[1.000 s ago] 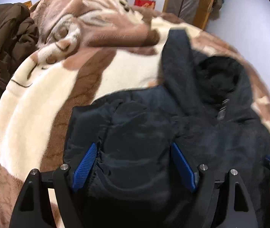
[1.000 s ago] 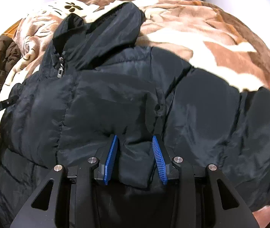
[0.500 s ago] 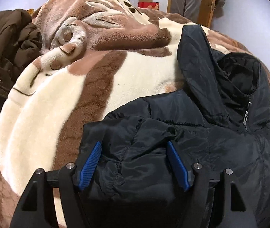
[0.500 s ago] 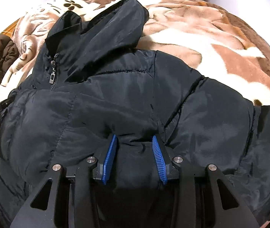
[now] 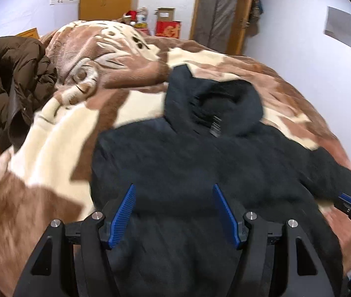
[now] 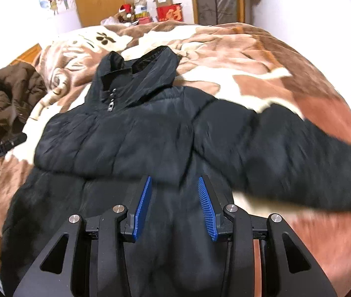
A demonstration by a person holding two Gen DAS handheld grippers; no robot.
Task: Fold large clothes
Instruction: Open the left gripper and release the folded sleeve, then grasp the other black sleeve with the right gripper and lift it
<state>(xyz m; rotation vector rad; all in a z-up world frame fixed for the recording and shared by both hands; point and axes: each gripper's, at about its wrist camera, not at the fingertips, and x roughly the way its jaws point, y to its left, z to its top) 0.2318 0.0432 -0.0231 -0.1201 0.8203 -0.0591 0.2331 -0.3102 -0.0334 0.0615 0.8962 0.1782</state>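
Left wrist view: left hand-held gripper (image 5: 173,214), jaws just narrowing, and right hand-held gripper (image 6: 174,208), half open, each bracket black jacket (image 5: 187,163) fabric; grip unclear; hood ahead on bed (image 5: 52,148)

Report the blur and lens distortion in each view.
Left wrist view: motion blur smears the black jacket and blanket; fisheye bends the far walls. Right wrist view: the jacket's sleeve and near blanket smear, the hood stays fairly crisp, dark corners ring the frame.
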